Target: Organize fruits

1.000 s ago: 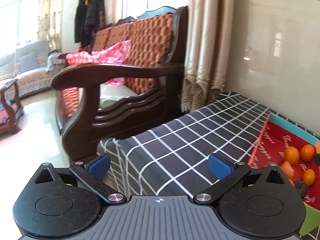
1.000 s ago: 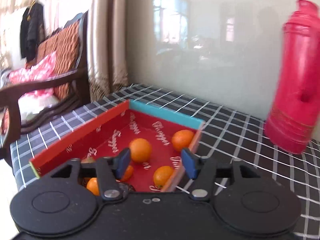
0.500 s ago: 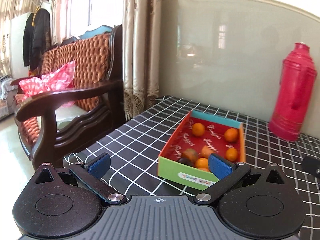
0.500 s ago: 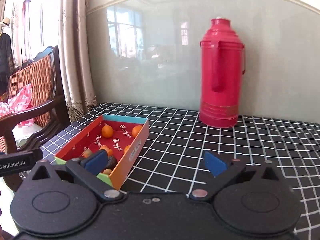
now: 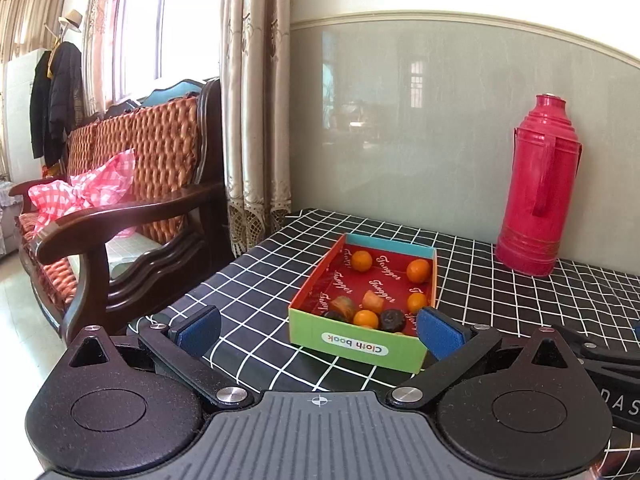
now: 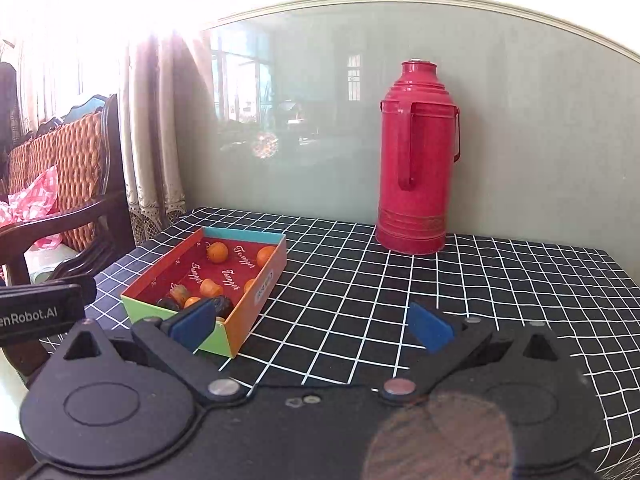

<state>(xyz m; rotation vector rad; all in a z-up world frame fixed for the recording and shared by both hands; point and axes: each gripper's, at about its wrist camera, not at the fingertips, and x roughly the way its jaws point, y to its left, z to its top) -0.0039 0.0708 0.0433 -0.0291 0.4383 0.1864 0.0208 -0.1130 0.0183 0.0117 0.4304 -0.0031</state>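
Observation:
A shallow box (image 5: 356,343) with a green front wall and red inside stands on the black checked tablecloth; it also shows in the right wrist view (image 6: 262,292). It holds several small oranges (image 5: 361,261) and a few dark fruits (image 5: 392,319). My left gripper (image 5: 318,330) is open and empty, just in front of the box. My right gripper (image 6: 312,326) is open and empty, in front of the box's right corner. Its left pad (image 6: 192,323) hides part of the box.
A tall red thermos (image 5: 534,188) stands at the back by the wall, also in the right wrist view (image 6: 416,156). A wooden armchair (image 5: 120,216) with a pink checked cloth stands left of the table. The table's left edge (image 5: 224,276) is near the box.
Both grippers have pulled back from the box and risen. The left view swung right from the armchair to the box. The right gripper's jaws opened wider.

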